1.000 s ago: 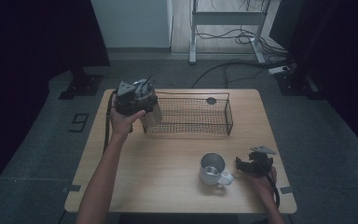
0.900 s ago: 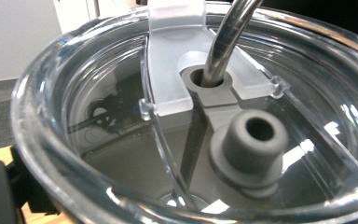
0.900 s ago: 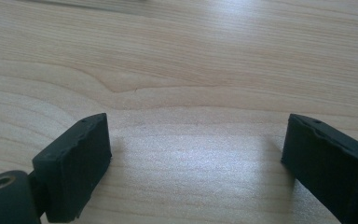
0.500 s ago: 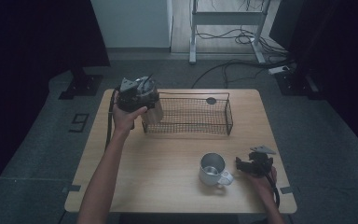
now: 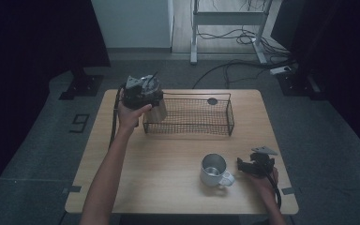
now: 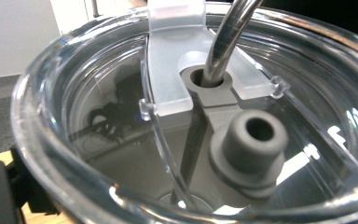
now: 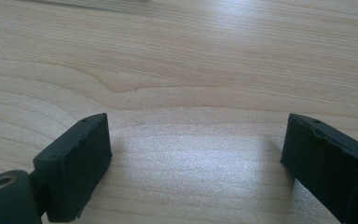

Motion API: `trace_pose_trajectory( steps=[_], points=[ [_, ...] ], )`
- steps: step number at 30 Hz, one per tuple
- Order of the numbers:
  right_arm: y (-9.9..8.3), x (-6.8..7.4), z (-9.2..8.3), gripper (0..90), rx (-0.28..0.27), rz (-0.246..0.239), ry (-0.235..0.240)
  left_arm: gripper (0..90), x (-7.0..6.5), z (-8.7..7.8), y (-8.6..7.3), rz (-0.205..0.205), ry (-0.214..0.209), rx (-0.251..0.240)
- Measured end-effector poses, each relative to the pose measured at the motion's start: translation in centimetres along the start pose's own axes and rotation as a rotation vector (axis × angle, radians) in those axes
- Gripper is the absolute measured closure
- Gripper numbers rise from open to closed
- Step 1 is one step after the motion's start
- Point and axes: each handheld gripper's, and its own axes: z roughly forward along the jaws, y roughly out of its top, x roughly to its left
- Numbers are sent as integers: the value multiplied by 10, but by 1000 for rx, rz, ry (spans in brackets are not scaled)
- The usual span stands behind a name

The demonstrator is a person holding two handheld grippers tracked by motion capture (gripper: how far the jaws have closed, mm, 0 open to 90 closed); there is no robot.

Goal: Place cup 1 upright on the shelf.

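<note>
High view: a wooden table (image 5: 168,154) carries a black wire basket (image 5: 189,114) toward its far edge. The left gripper (image 5: 141,91) is raised at the basket's 9 o'clock end, held in the person's left hand (image 5: 130,114). A steel tumbler (image 5: 159,108) hangs directly beneath that gripper, against the basket's near-left corner; from here I cannot tell whether it is inside or outside the wire wall. A dark straw (image 5: 153,76) projects above the gripper at about 1 o'clock. A small dark disc (image 5: 212,101) lies at the far side of the basket. A metal mug (image 5: 214,169) stands on the near part of the table, handle toward 4 o'clock. The right gripper (image 5: 257,164) rests at the mug's 3 o'clock, just beside it but apart, in the right hand (image 5: 265,177).

Left gripper view: the tumbler's clear lid (image 6: 177,93) sits right against the camera. A metal straw (image 6: 226,37) passes through a grey grommet and leaves at 12 o'clock. A grey stopper (image 6: 254,144) stands at the lid's 4 o'clock. The jaws are hidden behind the lid, so I cannot tell how they stand.

Right gripper view: the right gripper (image 7: 196,149) has its jaws spread wide, one at 8 o'clock and one at 4 o'clock, with bare table (image 7: 182,70) between them.
</note>
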Motion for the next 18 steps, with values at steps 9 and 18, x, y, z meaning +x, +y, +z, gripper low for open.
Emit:
trace_pose_trajectory(
  steps=[9, 18],
  points=[
    [0, 0, 0, 79, 0, 0, 1, 40, -6, 15, 4, 15, -6, 6],
    [0, 0, 0, 81, 0, -1, 1, 40, -9, 26, 10, 27, -8, 16]
  ],
)
